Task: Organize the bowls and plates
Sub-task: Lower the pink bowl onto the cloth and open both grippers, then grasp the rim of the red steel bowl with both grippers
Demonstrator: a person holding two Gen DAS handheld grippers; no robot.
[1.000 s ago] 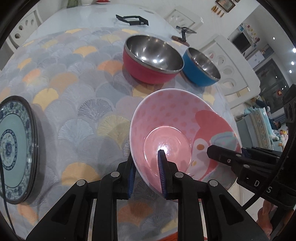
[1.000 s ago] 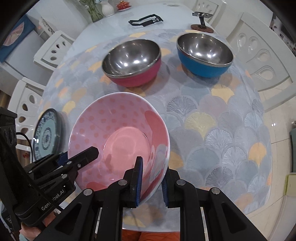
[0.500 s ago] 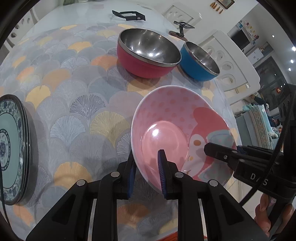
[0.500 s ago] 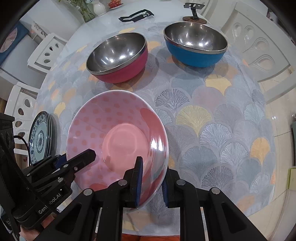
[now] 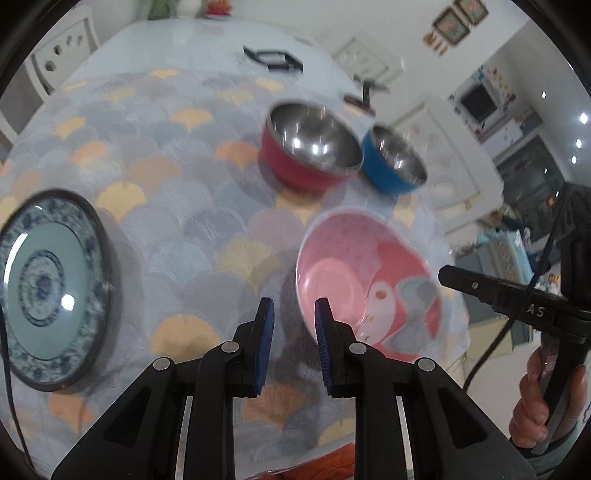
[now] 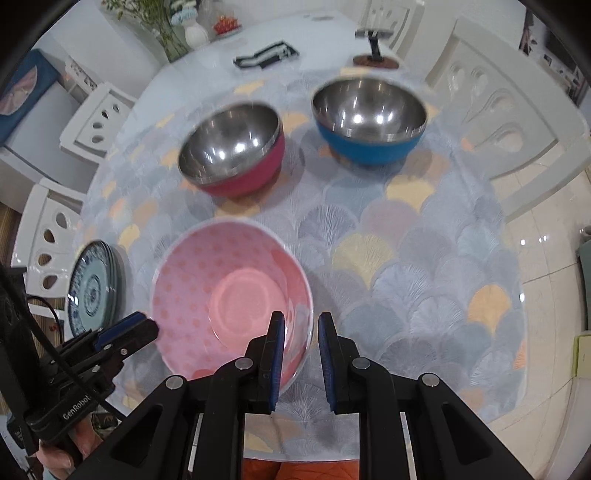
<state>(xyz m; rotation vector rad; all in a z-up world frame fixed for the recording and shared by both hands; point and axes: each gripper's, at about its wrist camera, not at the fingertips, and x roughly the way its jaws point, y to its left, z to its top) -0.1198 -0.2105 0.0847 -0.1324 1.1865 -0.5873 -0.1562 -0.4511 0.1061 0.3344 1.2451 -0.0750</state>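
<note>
A pink dotted bowl point(image 5: 365, 280) point(image 6: 229, 295) sits on the patterned tablecloth near the front edge. My left gripper point(image 5: 291, 310) is open just left of its rim and holds nothing. My right gripper point(image 6: 300, 325) is open, its fingers straddling the bowl's right rim without closing on it. A red steel bowl point(image 5: 310, 151) point(image 6: 232, 147) and a blue steel bowl point(image 5: 393, 162) point(image 6: 369, 118) stand behind it. A stack of blue-patterned plates point(image 5: 48, 288) point(image 6: 92, 288) lies at the left.
White chairs point(image 6: 498, 122) surround the round table point(image 6: 207, 74). A black frame point(image 6: 266, 55) and a small stand point(image 6: 375, 44) lie at the far side, with a vase point(image 6: 194, 33) beyond. The table edge runs just below my fingers.
Both grippers have opened and let go of the pink bowl, which now rests on the table. Both have pulled back and up a little.
</note>
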